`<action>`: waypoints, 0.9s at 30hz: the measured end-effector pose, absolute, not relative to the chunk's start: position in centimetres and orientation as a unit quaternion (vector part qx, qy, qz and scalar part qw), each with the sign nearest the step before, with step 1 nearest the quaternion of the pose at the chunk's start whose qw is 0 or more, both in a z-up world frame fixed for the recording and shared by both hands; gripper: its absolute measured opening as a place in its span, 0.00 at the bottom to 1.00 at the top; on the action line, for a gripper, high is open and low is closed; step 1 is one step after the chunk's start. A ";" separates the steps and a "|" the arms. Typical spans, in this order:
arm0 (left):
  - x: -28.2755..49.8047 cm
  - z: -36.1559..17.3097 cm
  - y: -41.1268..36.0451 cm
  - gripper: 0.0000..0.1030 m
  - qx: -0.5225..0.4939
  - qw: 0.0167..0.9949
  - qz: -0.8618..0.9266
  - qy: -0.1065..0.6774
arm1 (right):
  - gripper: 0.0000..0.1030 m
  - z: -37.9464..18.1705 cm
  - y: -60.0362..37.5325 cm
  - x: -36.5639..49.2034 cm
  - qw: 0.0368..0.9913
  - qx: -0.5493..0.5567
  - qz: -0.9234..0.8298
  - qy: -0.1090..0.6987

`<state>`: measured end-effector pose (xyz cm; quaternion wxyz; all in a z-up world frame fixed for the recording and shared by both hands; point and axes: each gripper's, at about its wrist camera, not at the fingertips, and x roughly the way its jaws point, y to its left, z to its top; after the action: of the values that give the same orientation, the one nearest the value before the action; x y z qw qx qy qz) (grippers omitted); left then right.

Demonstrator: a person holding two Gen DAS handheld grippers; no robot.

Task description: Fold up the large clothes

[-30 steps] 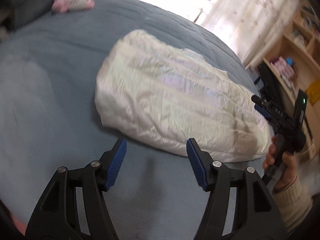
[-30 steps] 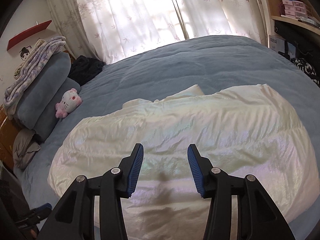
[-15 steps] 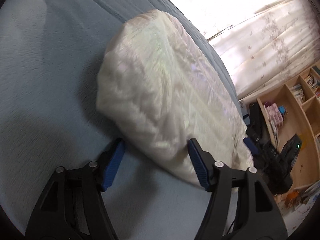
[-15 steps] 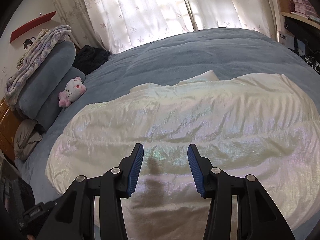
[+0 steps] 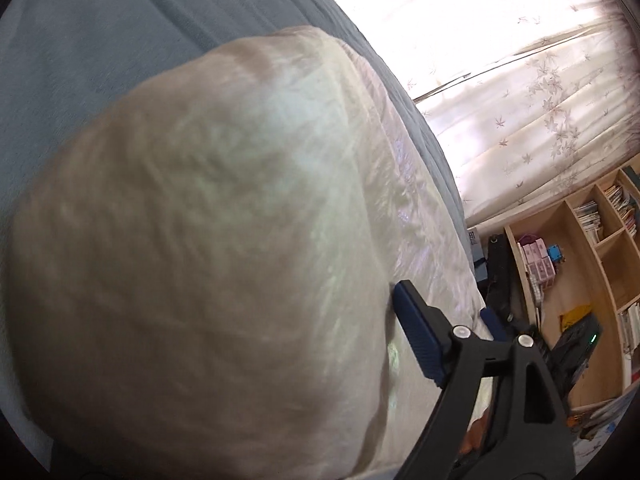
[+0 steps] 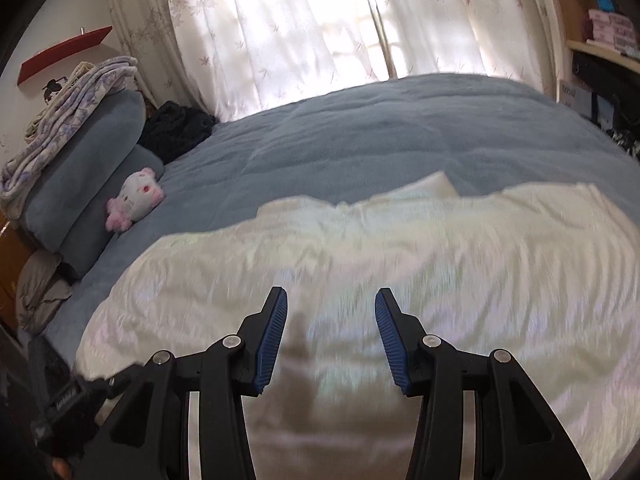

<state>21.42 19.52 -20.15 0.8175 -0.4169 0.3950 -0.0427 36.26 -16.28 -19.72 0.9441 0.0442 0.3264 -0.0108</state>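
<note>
- Spreading across the blue bed (image 6: 360,136), the cream padded jacket (image 6: 400,264) lies bunched, its folding apparently unfinished.
- Left tongs (image 5: 256,320): opening wide around the jacket's bulging end, not pinching.
- Right tongs (image 6: 331,336): half-open, empty, over its near edge.

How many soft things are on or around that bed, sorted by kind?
White puffy garment: 1
Plush toy: 1
Blue-grey pillows: 2
Folded patterned blanket: 1
Black bundle of cloth: 1
Grey crumpled cloth: 1
Total: 7
</note>
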 end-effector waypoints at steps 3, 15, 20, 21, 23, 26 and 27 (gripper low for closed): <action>21.5 -20.4 18.9 0.78 -0.404 0.831 -0.040 0.381 | 0.45 -20.5 -15.8 38.9 0.944 0.045 -0.019 0.326; 23.1 -21.0 15.7 0.83 -0.366 0.857 -0.044 0.360 | 0.47 -28.5 -15.5 44.4 0.934 0.025 -0.027 0.354; 23.4 -21.5 14.9 0.84 -0.361 0.860 -0.046 0.357 | 0.47 -29.7 -16.1 45.5 0.934 0.032 -0.022 0.355; 23.8 -21.6 14.6 0.84 -0.360 0.861 -0.045 0.356 | 0.47 -29.9 -16.2 45.6 0.934 0.034 -0.022 0.355; 24.1 -21.8 14.5 0.84 -0.358 0.862 -0.045 0.355 | 0.47 -30.2 -16.4 45.8 0.934 0.035 -0.021 0.355; 23.3 -22.3 15.4 0.84 -0.357 0.863 -0.045 0.355 | 0.47 -30.4 -16.5 46.0 0.934 0.035 -0.020 0.356; 23.6 -22.4 15.1 0.84 -0.356 0.864 -0.045 0.354 | 0.47 -30.4 -16.5 46.1 0.933 0.036 -0.020 0.357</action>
<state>23.57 15.15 -22.43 0.8637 -0.3559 0.3539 -0.0449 46.12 -16.49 -30.41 0.9334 0.0355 0.3566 -0.0201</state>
